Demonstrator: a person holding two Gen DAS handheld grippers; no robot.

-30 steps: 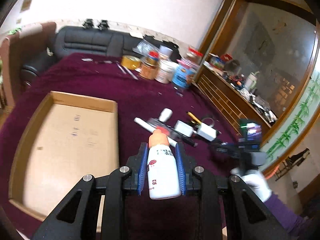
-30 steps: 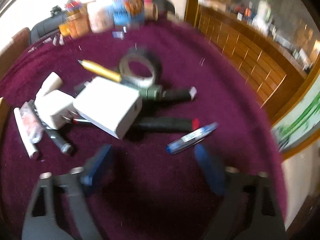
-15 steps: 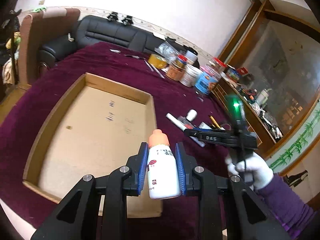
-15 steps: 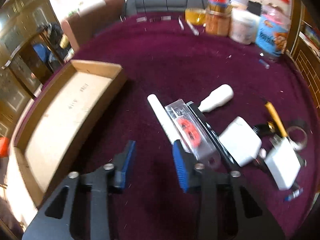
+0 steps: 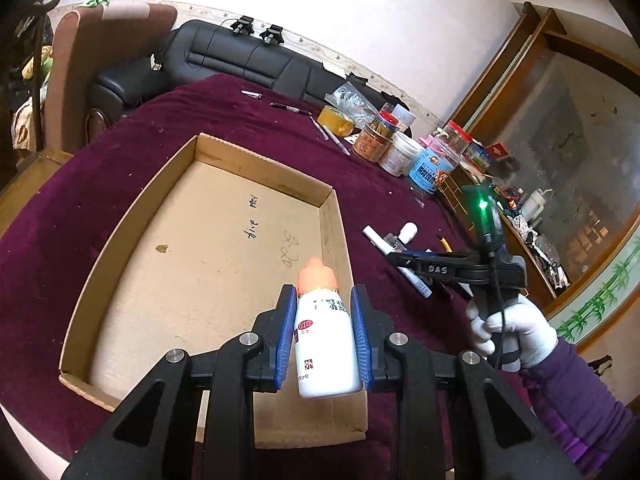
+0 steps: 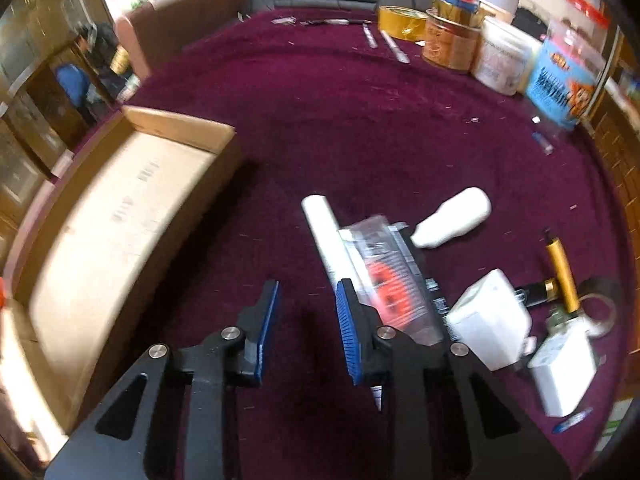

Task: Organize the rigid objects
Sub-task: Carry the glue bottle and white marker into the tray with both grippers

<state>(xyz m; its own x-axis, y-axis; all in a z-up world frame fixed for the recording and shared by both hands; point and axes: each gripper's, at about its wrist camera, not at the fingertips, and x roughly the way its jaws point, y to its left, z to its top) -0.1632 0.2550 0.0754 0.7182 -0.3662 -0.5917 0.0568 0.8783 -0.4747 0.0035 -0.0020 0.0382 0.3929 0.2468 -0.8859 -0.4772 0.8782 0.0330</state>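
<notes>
Plainly, the left gripper (image 5: pixel 322 334) pinching the medicine bottle (image 5: pixel 325 344) above the cardboard tray (image 5: pixel 332 216) risks bouncing it out, while the right gripper (image 6: pixel 306 330) hangs spread.

Left tool (image 5: pixel 324 320) clamped shut; right tool (image 6: pixel 306 320) parted, hand (image 5: pixel 510 330) gloved.

Maroon-clothed table (image 5: pixel 120 184): cardboard tray (image 5: pixel 256 160), jars (image 5: pixel 400 148), white tube (image 6: pixel 324 228).

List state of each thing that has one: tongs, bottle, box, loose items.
left tongs: shut on white bottle
white bottle: capped, held over the box
cardboard box: open-topped, nothing inside
right tongs: open, nothing between them
white tube: lying flat on cloth
small white bottle: lying on its side
</notes>
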